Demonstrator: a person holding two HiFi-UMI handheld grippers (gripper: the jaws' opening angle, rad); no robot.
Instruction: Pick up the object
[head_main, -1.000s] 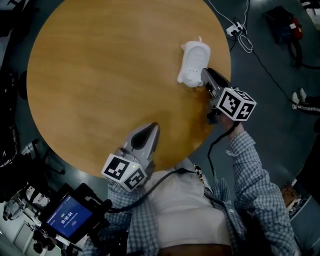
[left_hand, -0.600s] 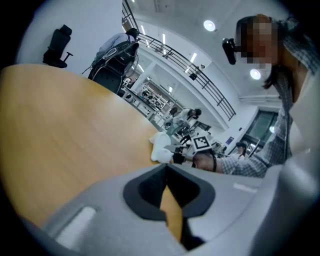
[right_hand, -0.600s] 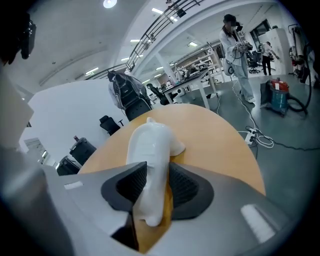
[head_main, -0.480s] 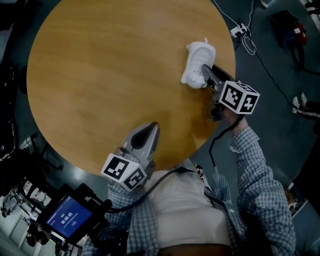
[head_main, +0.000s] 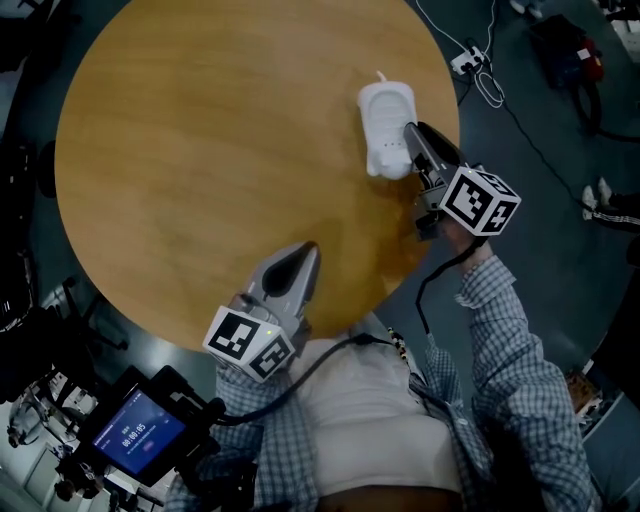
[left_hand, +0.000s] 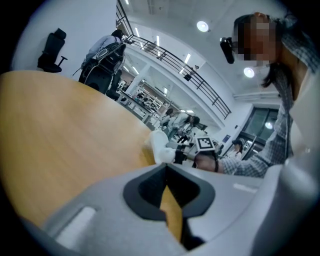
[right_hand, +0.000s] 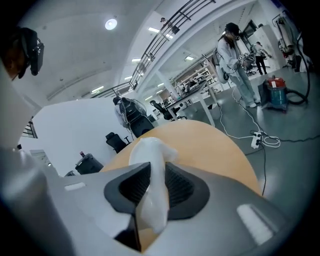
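A white plastic object (head_main: 385, 125) with a short cord at its far end lies near the right rim of the round wooden table (head_main: 220, 150). My right gripper (head_main: 411, 137) reaches in from the table edge with its jaws closing on the object's near end. In the right gripper view the white object (right_hand: 150, 165) fills the gap of the right gripper (right_hand: 152, 187), and both ribbed pads touch it. My left gripper (head_main: 306, 252) rests at the table's near edge, shut and empty. From the left gripper (left_hand: 167, 182) the white object (left_hand: 159, 145) shows far across the table.
A power strip with cables (head_main: 470, 58) and a red device (head_main: 585, 55) lie on the floor beyond the table. A small screen (head_main: 140, 435) sits at the lower left. A person (right_hand: 235, 55) stands in the background, and office chairs (left_hand: 52, 50) stand around.
The white object has swung from a tilt to pointing straight away and shifted slightly left. The right gripper followed it and now has its near end between the jaws. The left gripper stayed put.
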